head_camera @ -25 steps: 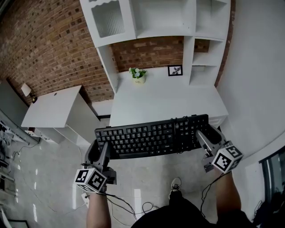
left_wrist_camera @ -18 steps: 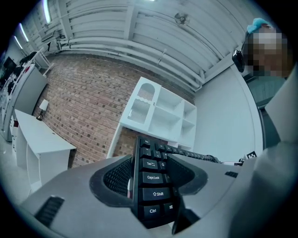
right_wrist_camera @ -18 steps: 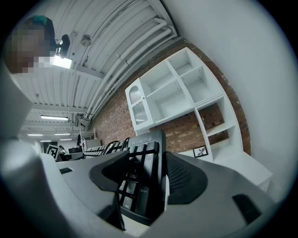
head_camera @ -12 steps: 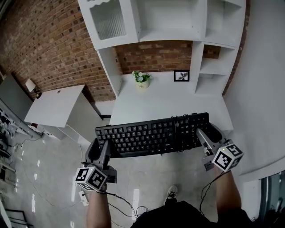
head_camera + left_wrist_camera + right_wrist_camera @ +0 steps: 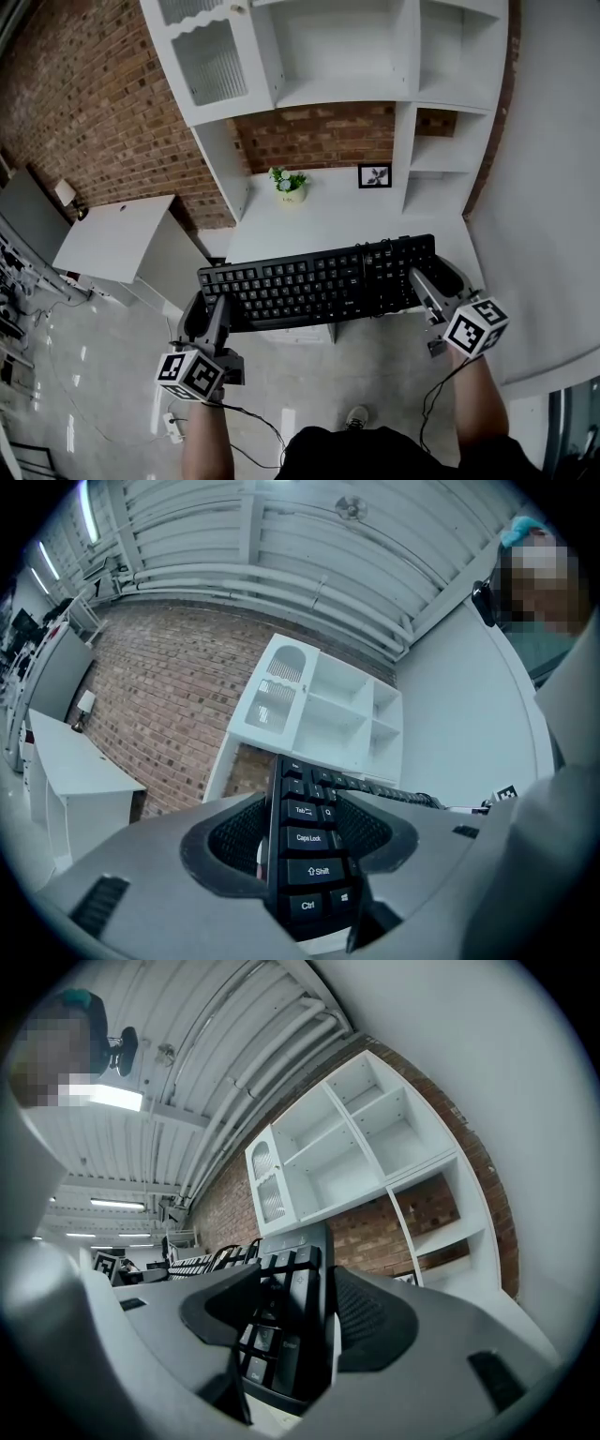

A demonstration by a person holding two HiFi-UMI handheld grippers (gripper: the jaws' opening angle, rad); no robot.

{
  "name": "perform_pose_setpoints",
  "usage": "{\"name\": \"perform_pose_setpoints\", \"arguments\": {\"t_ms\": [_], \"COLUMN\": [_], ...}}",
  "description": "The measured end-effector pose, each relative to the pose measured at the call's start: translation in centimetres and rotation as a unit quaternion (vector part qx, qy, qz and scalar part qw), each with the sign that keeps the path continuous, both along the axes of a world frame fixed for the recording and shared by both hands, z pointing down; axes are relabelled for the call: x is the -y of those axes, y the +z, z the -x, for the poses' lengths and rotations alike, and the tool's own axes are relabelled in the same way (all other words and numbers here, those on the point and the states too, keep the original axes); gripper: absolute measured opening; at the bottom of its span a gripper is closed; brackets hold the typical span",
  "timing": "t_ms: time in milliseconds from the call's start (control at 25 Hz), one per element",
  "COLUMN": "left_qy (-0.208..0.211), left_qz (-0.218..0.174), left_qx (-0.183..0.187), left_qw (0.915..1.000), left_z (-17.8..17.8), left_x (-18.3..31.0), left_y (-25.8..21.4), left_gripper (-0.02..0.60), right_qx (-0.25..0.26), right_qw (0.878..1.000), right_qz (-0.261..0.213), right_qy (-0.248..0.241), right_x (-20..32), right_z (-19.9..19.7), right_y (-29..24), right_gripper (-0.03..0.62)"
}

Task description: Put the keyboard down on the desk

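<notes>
Partly behind keyboard [image 5: 319,281]: desk [image 5: 337,220] front edge.

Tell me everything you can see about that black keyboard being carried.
The keyboard is black, plastic-looking, full-size with a number pad and a cable at its back edge. It is held roughly level, keys up, over the front of the white desk. The left gripper clamps its left end, the right gripper its right end.

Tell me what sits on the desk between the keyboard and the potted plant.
Nothing: the head view shows bare white desk between the keyboard and the potted plant; the picture frame stands off to the plant's right.
</notes>
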State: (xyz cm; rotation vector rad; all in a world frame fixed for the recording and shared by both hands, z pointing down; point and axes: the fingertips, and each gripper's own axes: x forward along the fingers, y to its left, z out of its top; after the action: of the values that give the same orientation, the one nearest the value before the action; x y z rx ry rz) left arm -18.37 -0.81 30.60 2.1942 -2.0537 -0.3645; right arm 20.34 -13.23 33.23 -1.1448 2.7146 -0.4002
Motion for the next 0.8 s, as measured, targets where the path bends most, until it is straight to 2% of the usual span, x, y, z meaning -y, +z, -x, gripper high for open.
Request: {"name": "perform_pose_setpoints", "arguments": {"t_ms": [240, 400, 640, 800], "left_qy": [0.006, 0.006, 0.010, 0.016], "left_qz": [-0.005, 0.002, 0.010, 0.014], "left_qx": [0.002, -0.002, -0.008, -0.011], "left_qw": [1.0000, 1.0000, 0.9999, 0.9997], "left_z": [-1.3, -1.1, -0.2, 0.1], "left_x": [2.3, 3.0, 7.6, 8.1], "left_y": [-0.2, 0.3, 1.1, 1.7], "left_gripper": [0.245, 0.245, 0.245, 0.245], "right_qx": [-0.001, -0.004, -0.011, -0.012], "right_qw": [1.000, 1.000, 1.000, 1.000], "right_qz": [0.000, 0.004, 0.015, 0.020], "right_qy": [0.003, 0.006, 0.009, 0.015], "right_x": [2.0, 2.4, 6.8, 6.7], "right_z": [-1.4, -1.3, -0.6, -0.4], "right_y": [-0.2, 0.2, 0.6, 1.0], "right_gripper": [0.253, 0.253, 0.253, 0.253]}}
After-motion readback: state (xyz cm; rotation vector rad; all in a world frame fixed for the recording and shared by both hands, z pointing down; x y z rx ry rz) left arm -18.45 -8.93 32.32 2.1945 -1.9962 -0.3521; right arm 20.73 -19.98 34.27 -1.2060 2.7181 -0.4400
